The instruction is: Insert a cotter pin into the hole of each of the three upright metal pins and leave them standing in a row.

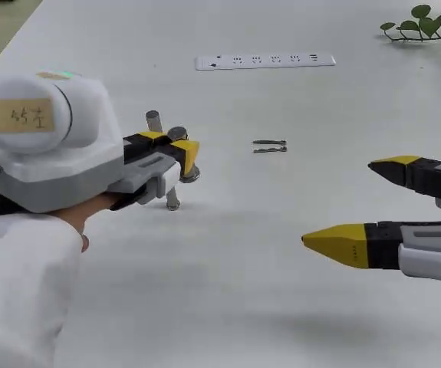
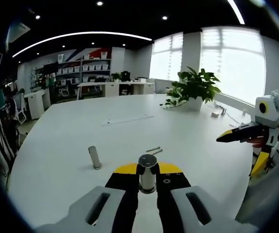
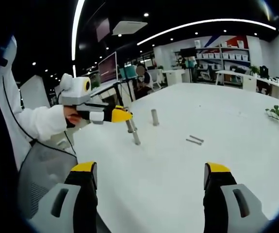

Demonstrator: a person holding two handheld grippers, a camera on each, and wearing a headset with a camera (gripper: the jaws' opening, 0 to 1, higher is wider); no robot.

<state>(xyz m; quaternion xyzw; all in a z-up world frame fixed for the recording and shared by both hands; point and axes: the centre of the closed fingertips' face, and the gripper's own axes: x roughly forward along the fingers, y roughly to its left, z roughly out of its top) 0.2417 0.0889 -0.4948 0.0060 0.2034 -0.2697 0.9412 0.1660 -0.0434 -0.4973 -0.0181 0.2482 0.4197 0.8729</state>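
My left gripper (image 1: 183, 153) is shut on an upright metal pin (image 2: 148, 174), whose round top (image 1: 178, 133) shows above the yellow jaws. A second metal pin (image 1: 153, 121) stands just behind it on the white table. The third pin (image 1: 172, 201) stands in front, partly hidden under the gripper. Two cotter pins (image 1: 270, 146) lie side by side on the table to the right of the pins. My right gripper (image 1: 350, 203) hovers open at the right with nothing between its jaws, well apart from the cotter pins. In the right gripper view, the left gripper (image 3: 115, 115) sits over the pins.
A white power strip (image 1: 264, 60) lies farther back on the table (image 1: 228, 291). A plant sprig (image 1: 427, 23) reaches in at the far right corner. A white sleeve (image 1: 21, 291) covers the lower left.
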